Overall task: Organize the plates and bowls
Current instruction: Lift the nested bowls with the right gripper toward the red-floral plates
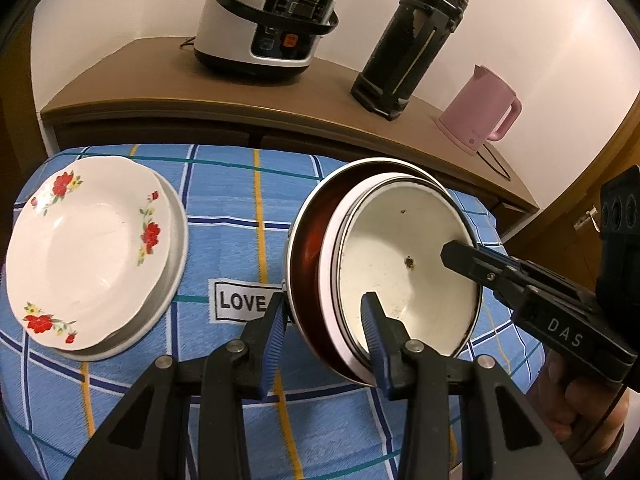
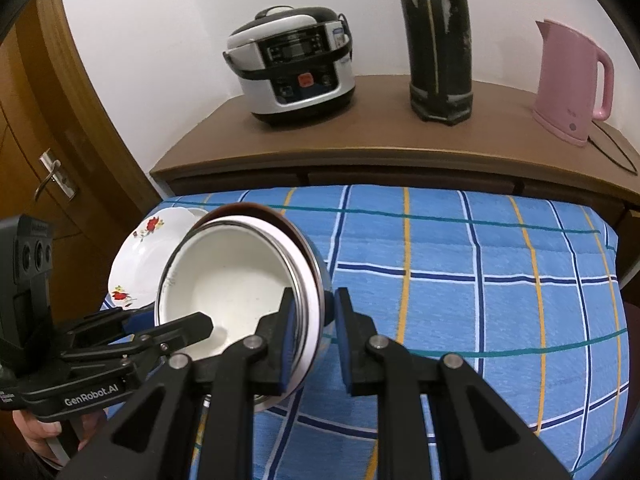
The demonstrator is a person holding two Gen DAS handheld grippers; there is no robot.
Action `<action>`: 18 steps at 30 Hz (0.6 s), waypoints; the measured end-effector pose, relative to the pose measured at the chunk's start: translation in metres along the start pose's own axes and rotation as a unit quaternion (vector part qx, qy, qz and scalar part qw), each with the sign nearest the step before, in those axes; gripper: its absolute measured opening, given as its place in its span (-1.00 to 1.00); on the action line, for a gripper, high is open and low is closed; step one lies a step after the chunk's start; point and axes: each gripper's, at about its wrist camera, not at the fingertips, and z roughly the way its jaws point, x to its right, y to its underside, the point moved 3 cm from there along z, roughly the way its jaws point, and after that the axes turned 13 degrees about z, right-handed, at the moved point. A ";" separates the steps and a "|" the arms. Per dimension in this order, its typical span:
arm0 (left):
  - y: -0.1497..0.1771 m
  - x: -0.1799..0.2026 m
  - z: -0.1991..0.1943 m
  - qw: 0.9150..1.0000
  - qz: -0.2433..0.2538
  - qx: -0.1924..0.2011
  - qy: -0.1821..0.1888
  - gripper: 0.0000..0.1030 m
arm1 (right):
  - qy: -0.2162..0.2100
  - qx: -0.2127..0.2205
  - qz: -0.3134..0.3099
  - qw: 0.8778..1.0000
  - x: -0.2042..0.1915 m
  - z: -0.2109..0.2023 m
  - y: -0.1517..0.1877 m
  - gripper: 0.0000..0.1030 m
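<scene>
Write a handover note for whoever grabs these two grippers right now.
Left gripper: clamped on the near rim of the bowl stack.
Right gripper: clamped on the stack's opposite rim.
The stack (white bowl nested inside darker ones) is tilted, carried between both grippers above the blue checked cloth.
Flowered plates sit stacked at the cloth's left.
Done: bowls nested, plates stacked.
Left: set the bowls down, release.
</scene>
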 end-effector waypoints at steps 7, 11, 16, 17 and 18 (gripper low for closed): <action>0.004 -0.009 -0.013 1.000 -0.007 0.007 -0.006 -0.21 | -0.004 0.000 -0.012 1.000 -0.015 0.000 0.002 -0.64; 0.006 -0.015 -0.021 1.000 -0.010 0.013 -0.011 -0.21 | -0.006 -0.003 -0.021 1.000 -0.024 0.001 0.002 -0.63; 0.008 -0.023 -0.028 1.000 -0.016 0.015 -0.018 -0.21 | -0.008 -0.005 -0.035 0.999 -0.038 0.002 0.001 -0.64; 0.008 -0.025 -0.028 1.000 -0.017 0.015 -0.019 -0.21 | -0.008 -0.005 -0.037 0.999 -0.041 0.003 0.001 -0.64; 0.008 -0.026 -0.029 1.000 -0.018 0.016 -0.021 -0.21 | -0.008 -0.005 -0.040 0.999 -0.044 0.003 0.000 -0.64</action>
